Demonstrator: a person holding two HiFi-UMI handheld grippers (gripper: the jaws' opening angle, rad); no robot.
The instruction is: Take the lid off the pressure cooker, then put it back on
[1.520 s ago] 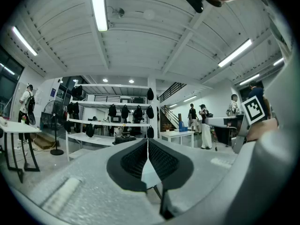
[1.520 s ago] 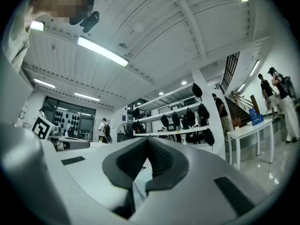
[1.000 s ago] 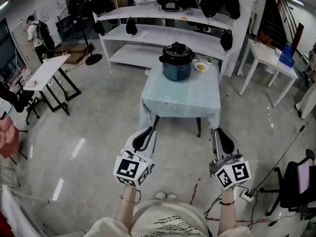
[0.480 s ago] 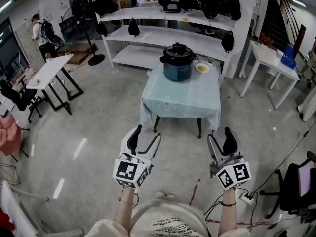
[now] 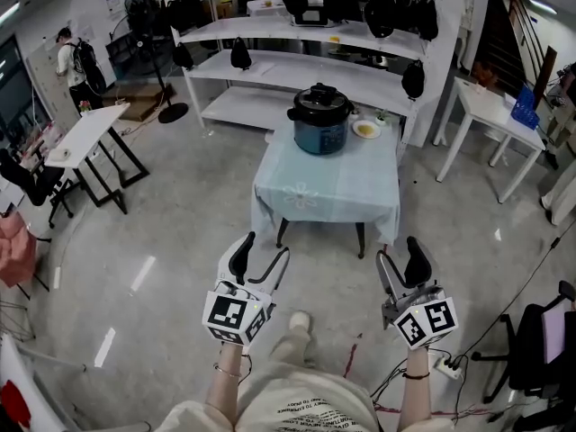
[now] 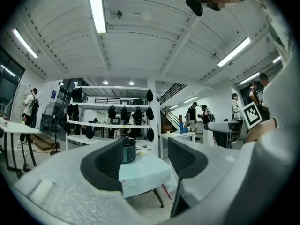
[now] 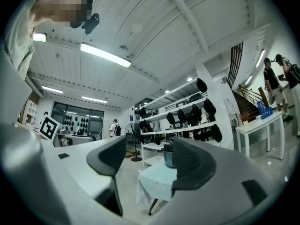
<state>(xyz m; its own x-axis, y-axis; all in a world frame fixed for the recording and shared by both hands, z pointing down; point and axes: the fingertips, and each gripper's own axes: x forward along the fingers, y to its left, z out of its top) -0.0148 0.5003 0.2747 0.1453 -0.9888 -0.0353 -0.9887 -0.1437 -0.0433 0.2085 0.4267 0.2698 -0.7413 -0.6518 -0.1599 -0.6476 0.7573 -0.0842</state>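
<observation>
The round blue pressure cooker (image 5: pixel 321 131) with black lid (image 5: pixel 319 100) was seen on the pale-clothed worktop (image 5: pixel 328 192), upper centre; left tongs (image 5: pixel 264 248) and right tongs (image 5: pixel 399 250) had just been opened wide, empty

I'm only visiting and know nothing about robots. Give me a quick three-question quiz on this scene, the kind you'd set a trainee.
1. True or false: the lid sits on the pressure cooker.
2. Where does the cooker stand? A) on a white shelf B) on the cloth-covered table C) on the floor
3. Is the left gripper or the right gripper holding anything?

Key
1. True.
2. B, toward the table's far edge.
3. No. Both have just been opening their jaws and now stand open with nothing between them, held above the floor and short of the table.
</observation>
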